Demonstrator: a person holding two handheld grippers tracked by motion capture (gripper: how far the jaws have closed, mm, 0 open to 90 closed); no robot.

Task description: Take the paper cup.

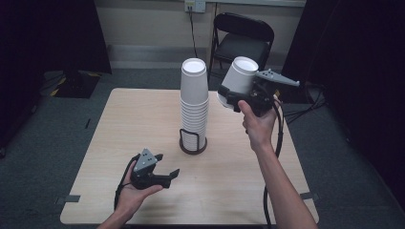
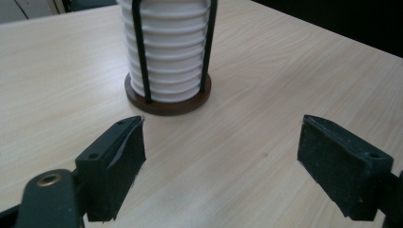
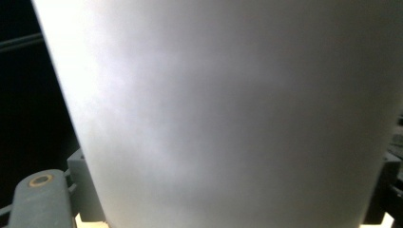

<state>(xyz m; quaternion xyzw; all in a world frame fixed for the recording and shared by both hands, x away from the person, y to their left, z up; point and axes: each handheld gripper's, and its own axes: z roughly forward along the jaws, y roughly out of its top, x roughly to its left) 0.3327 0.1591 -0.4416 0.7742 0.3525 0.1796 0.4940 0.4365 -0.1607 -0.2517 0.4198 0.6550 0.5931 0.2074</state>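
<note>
A tall stack of white paper cups [image 1: 194, 102] stands upside down in a black wire holder with a round brown base [image 1: 193, 144] at the table's middle. The stack [image 2: 167, 47] and its base [image 2: 168, 104] lie just ahead of my left gripper [image 2: 221, 156], which is open and empty. In the high view the left gripper [image 1: 165, 167] rests low near the table's front edge. My right gripper [image 1: 233, 98] is held up in the air right of the stack, shut on a single white cup [image 1: 239, 76], which is tilted. That cup's wall [image 3: 228, 109] sits close before the right gripper's camera.
The light wooden table [image 1: 119, 124] stands on grey carpet. A black folding chair [image 1: 242, 40] is behind the table near the wall. Dark curtains hang at both sides. Cables trail from each gripper.
</note>
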